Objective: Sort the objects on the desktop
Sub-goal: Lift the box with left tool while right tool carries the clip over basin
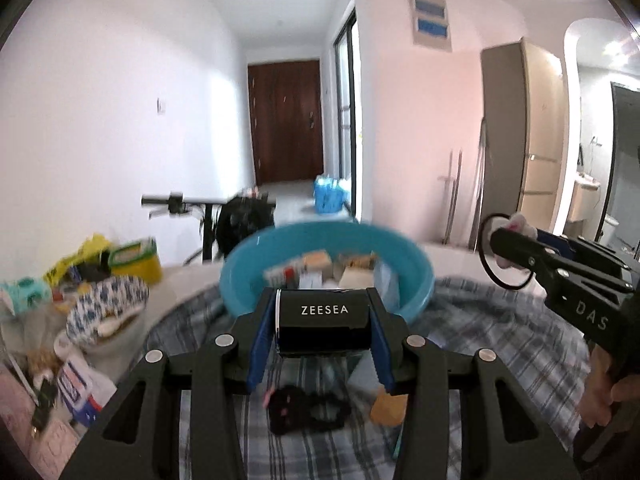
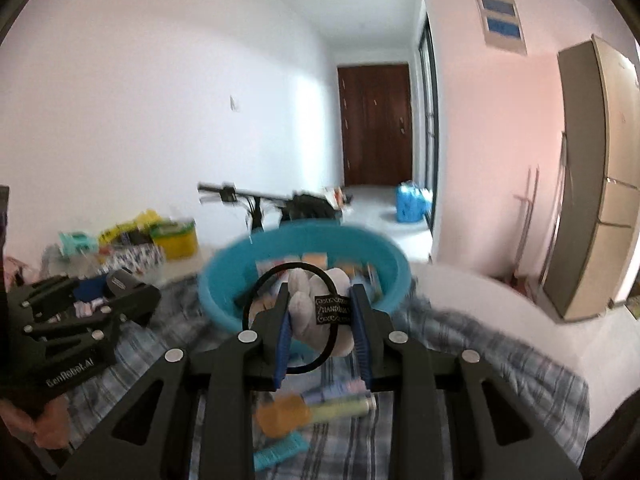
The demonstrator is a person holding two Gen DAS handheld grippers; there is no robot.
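Observation:
My left gripper is shut on a black box marked ZEESEA, held above the checked cloth just before the blue basin. My right gripper is shut on a plush white hair tie with a black elastic loop, held near the basin. The basin holds several small boxes. The right gripper also shows in the left wrist view at the right, the left gripper in the right wrist view at the left.
On the checked cloth lie a black hair item and an orange piece. In the right wrist view, an orange item, a pale tube and a teal comb lie below. Clutter of packets and a patterned bowl crowds the left.

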